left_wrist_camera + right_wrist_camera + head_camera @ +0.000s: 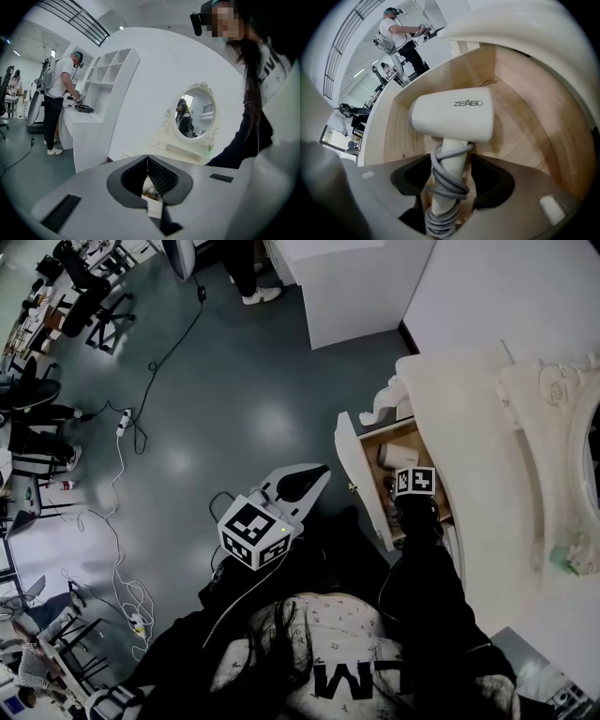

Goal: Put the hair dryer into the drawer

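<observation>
The white hair dryer (454,115) lies in the open wooden drawer (520,126), its grey cord wound round the handle. My right gripper (447,176) points steeply down into the drawer with the handle between its jaws. Small gaps show between the pads and the handle, so it is open. In the head view, the right gripper's marker cube (413,481) sits over the drawer (349,460), and part of the dryer (389,457) shows beyond it. My left gripper (305,482) is held left of the drawer over the floor. Its jaws (147,161) meet, with nothing between them.
The drawer juts from a cream dressing table (487,427) with an oval mirror (197,112). Cables and a power strip (122,427) trail over the grey floor at the left. Office chairs (94,296) stand far left. A person (61,93) works at a white counter.
</observation>
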`<state>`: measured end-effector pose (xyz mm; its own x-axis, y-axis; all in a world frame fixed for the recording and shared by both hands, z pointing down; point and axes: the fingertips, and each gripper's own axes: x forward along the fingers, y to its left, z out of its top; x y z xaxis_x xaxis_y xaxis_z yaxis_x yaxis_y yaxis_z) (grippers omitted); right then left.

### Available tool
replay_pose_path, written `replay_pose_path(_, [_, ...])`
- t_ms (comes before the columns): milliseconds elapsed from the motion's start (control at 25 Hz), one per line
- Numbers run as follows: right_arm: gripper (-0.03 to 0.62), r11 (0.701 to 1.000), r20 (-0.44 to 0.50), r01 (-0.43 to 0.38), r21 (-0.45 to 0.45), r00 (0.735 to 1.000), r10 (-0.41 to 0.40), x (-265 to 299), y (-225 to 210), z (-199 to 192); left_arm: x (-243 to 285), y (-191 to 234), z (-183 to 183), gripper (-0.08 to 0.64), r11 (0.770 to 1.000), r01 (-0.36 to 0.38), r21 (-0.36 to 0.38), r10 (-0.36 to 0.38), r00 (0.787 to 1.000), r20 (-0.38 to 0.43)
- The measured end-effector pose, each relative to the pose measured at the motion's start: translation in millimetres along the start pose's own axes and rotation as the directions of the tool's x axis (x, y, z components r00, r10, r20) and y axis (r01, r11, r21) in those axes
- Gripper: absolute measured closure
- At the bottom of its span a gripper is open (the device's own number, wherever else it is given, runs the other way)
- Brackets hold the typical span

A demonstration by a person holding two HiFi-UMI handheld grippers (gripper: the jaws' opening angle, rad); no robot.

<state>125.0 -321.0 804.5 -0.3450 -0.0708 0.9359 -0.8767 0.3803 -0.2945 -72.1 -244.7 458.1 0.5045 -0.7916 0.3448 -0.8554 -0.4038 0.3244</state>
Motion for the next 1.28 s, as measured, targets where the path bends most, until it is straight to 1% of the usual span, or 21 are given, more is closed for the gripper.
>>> replay_pose_path(40, [0.325, 1.000, 0.004, 0.008, -0.011, 1.000, -0.008, -3, 0, 1, -1, 0, 1, 0.560, 1.000, 0.003, 0.000, -0.003, 1.000, 0.001])
replay_pose_path(120, [0.325, 1.000, 0.024, 0.013, -0.016, 1.000, -0.012, -9, 0, 4, -1, -1, 1, 0.560, 1.000, 0.010, 0.003, -0.010, 1.000, 0.003])
replay_pose_path(320, [0.325, 1.000, 0.121, -0.016, 0.011, 0.993, 0.014, -38, 5, 17, -1, -4, 4, 0.560, 0.999, 0.037, 0.017, -0.037, 0.999, 0.007])
replay_pose_path(440, [0.325, 0.999, 0.196, -0.030, 0.017, 0.980, 0.027, -60, 13, 28, -2, -4, 7, 0.560, 0.998, 0.054, 0.020, -0.055, 0.998, 0.011])
replay_pose_path(560, [0.325, 0.998, 0.284, -0.054, 0.020, 0.958, 0.046, -86, 23, 37, -2, -6, 8, 0.560, 0.997, 0.074, 0.027, -0.074, 0.997, 0.012])
replay_pose_path(680, [0.327, 0.996, 0.378, -0.086, 0.016, 0.923, 0.073, -117, 39, 44, -2, -9, 10, 0.560, 0.994, 0.102, 0.038, -0.102, 0.995, 0.009])
replay_pose_path(760, [0.327, 0.994, 0.437, -0.113, 0.002, 0.894, 0.101, -137, 54, 47, -3, -10, 11, 0.560, 0.992, 0.119, 0.043, -0.119, 0.993, 0.007])
replay_pose_path(960, [0.328, 0.983, 0.577, -0.182, -0.030, 0.800, 0.166, -186, 96, 51, -5, -13, 13, 0.560, 0.983, 0.172, 0.062, -0.172, 0.985, -0.004])
replay_pose_path(1160, [0.328, 0.975, 0.678, -0.219, -0.038, 0.711, 0.186, -229, 140, 47, -15, -15, 17, 0.560, 0.967, 0.238, 0.089, -0.237, 0.971, -0.016])
replay_pose_path(1280, [0.328, 0.972, 0.722, -0.231, -0.044, 0.665, 0.191, -246, 163, 42, -19, -16, 16, 0.560, 0.954, 0.280, 0.106, -0.279, 0.960, -0.029])
